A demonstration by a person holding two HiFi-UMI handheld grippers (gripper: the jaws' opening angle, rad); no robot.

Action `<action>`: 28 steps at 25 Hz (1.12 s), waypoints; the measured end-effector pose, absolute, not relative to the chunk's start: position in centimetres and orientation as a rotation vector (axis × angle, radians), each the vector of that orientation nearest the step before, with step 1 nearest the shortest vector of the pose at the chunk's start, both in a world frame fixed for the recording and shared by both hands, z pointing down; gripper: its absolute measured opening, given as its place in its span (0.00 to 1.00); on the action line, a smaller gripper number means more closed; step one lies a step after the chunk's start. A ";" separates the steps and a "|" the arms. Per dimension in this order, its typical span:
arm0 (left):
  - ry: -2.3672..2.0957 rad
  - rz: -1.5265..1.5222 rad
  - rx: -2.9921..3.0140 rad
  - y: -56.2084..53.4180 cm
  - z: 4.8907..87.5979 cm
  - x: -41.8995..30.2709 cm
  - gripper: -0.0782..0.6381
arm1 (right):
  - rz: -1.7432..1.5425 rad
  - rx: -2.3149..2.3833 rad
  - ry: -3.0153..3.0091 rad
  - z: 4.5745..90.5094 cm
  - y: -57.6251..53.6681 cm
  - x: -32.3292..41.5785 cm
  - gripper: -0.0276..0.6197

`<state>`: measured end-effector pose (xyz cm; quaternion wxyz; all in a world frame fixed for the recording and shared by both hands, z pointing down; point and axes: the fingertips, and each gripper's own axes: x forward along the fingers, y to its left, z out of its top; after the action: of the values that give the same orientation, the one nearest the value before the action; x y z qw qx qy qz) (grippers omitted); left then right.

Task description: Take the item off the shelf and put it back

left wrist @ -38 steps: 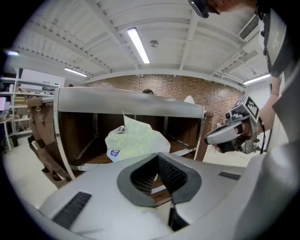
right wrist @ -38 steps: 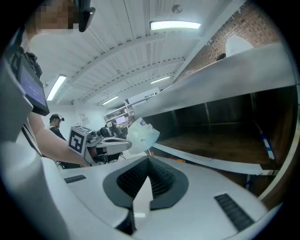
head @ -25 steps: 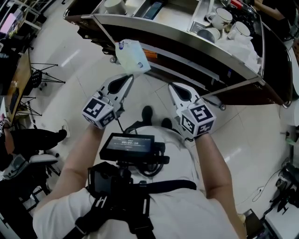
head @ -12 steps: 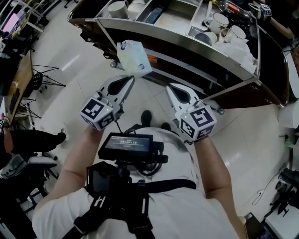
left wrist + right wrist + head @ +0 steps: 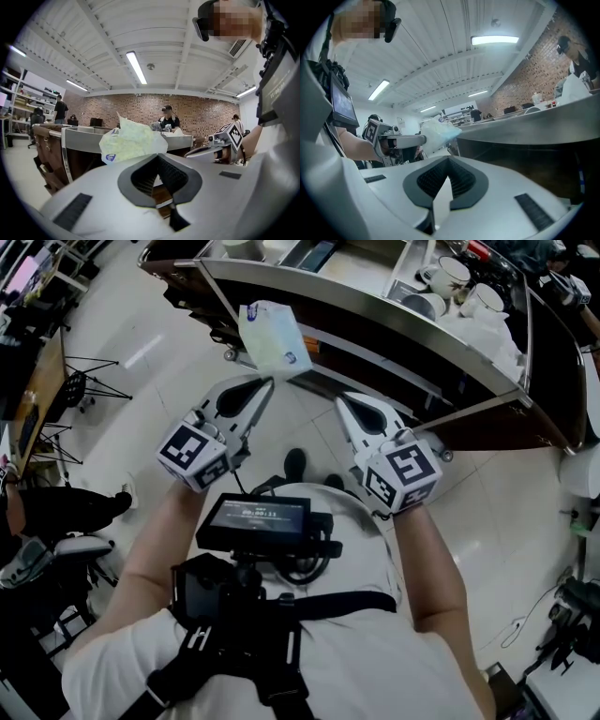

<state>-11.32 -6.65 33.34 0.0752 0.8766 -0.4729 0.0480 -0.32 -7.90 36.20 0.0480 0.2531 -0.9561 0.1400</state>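
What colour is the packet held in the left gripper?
Pale whitish-green packet with a small round blue mark; the left gripper view shows it best.

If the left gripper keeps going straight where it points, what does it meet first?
Likely the shelf's steel front rail, just beyond the packet the left gripper holds; depth is unclear.

Three white ceramic mugs (image 5: 448, 276) cluster near the right end of the top tier of the curved steel shelf (image 5: 394, 322). Another white cup (image 5: 239, 247) sits near its left end. A black folding tripod stand (image 5: 80, 390) stands on the glossy pale tiled floor (image 5: 506, 521), towards its left edge. Beyond are a red brick wall (image 5: 197, 117), a long fluorescent ceiling tube (image 5: 136, 68) and a person in dark clothes (image 5: 168, 119).
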 end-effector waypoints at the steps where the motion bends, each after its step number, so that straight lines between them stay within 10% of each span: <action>1: -1.425 0.136 2.627 -6.7 33.3 -11.4 0.13 | 0.427 0.768 -2.912 36.3 -8.0 -0.3 0.05; 28: -1.450 0.119 2.618 -7.4 33.5 -13.0 0.13 | 0.439 0.741 -2.918 36.7 -9.3 -1.7 0.05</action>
<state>-12.97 -7.38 33.45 0.0730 0.8718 -0.4828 0.0397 -1.66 -9.26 36.71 0.0496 0.2433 -0.9579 0.1442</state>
